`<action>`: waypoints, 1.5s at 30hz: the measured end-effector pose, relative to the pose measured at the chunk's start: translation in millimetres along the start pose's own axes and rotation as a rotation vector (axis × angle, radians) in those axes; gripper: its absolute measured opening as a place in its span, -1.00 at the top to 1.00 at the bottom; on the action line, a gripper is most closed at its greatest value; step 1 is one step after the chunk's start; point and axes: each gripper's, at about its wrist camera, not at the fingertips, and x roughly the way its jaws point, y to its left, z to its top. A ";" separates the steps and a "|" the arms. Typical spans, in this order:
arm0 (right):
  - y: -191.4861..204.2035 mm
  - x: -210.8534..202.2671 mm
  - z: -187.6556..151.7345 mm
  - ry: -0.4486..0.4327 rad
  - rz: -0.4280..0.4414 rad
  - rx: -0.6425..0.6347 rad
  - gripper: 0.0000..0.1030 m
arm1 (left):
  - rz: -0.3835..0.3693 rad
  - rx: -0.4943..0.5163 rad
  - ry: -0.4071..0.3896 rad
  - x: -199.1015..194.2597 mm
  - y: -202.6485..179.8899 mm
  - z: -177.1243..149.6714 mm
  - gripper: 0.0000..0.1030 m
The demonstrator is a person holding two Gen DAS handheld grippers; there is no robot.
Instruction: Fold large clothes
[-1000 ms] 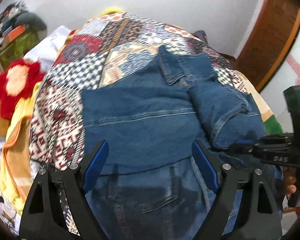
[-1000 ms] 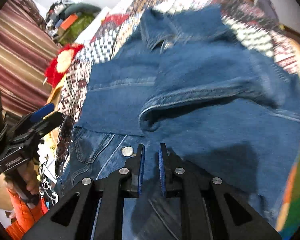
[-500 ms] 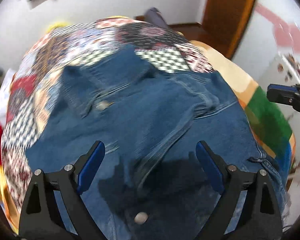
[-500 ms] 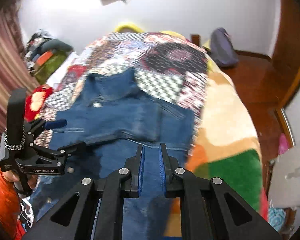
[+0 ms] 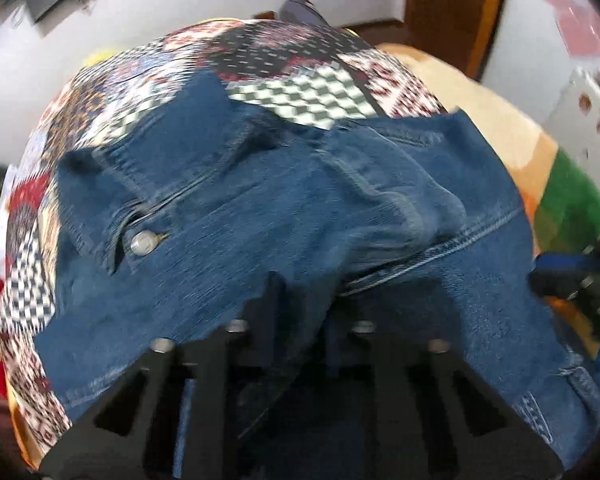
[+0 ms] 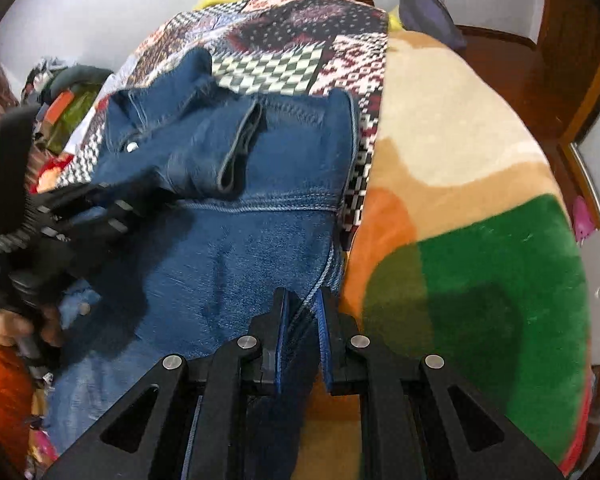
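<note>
A blue denim jacket [image 5: 340, 208] lies on a patterned bedspread, collar toward the wall, one sleeve folded across its body. It also shows in the right wrist view [image 6: 240, 208]. My left gripper [image 5: 300, 304] is shut on a fold of denim near the jacket's middle. My right gripper [image 6: 302, 304] is shut on the jacket's right edge beside the blanket. The left gripper [image 6: 92, 208] shows blurred at the left of the right wrist view.
The patchwork bedspread [image 5: 300, 96] covers the bed; a fleece blanket [image 6: 480, 200] in cream, orange and green lies on its right side. A dark bag [image 6: 428, 12] sits by the wall. A wooden door [image 5: 456, 12] stands at the back right. Clutter [image 6: 64, 100] lies left of the bed.
My left gripper has gone from open over the jacket to shut on denim. My right gripper has moved to the jacket's right edge and closed on it.
</note>
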 end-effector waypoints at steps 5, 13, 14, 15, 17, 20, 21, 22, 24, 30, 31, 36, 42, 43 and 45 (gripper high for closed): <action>2.1 3.0 -2.5 -0.005 0.000 -0.022 0.80 | 0.022 -0.133 -0.068 -35.7 45.3 -12.9 0.86; 1.1 1.3 -3.5 -0.009 -0.001 -0.001 0.80 | 0.072 -0.383 -0.132 -87.5 140.8 -64.1 0.88; 2.8 1.8 -3.3 -0.008 -0.005 -0.003 0.80 | 0.052 -0.429 -0.113 -85.5 153.7 -80.1 0.88; 4.0 2.1 -3.5 -0.007 -0.008 -0.007 0.80 | 0.025 -0.466 -0.095 -81.8 161.0 -93.0 0.88; 6.3 3.6 -3.2 -0.003 -0.018 -0.014 0.80 | 0.013 -0.519 -0.044 -68.8 170.0 -117.4 0.87; 10.4 4.5 -4.8 -0.007 -0.041 -0.029 0.79 | 0.007 -0.563 0.029 -46.5 174.6 -151.6 0.72; 11.4 5.4 -5.4 -0.006 -0.046 -0.034 0.79 | -0.012 -0.583 0.018 -44.2 175.9 -159.8 0.66; 12.1 6.3 -5.9 -0.002 -0.048 -0.035 0.79 | -0.017 -0.598 0.001 -45.1 177.3 -163.7 0.55; 13.2 8.1 -6.5 0.003 -0.059 -0.035 0.79 | -0.002 -0.618 -0.016 -49.4 179.5 -169.1 0.37; 18.1 3.1 -1.0 0.017 -0.094 -0.044 0.79 | 0.026 -0.581 -0.001 -63.6 189.1 -175.3 0.26; 19.8 0.0 1.4 0.015 -0.102 -0.052 0.79 | 0.030 -0.583 -0.009 -68.1 193.4 -177.0 0.19; 35.1 -19.4 18.7 -0.046 -0.115 -0.094 0.79 | -0.033 -0.689 -0.042 -75.4 223.6 -188.8 -0.17; 62.8 -15.2 38.0 -0.056 -0.096 -0.153 0.79 | -0.223 -0.828 -0.009 -47.5 237.2 -197.3 -0.17; 67.3 -11.9 39.1 -0.050 -0.097 -0.165 0.79 | -0.232 -0.835 -0.008 -43.3 238.8 -196.8 -0.17; 79.8 -2.2 41.3 -0.030 -0.094 -0.198 0.79 | -0.238 -0.849 -0.012 -34.4 243.4 -192.0 -0.17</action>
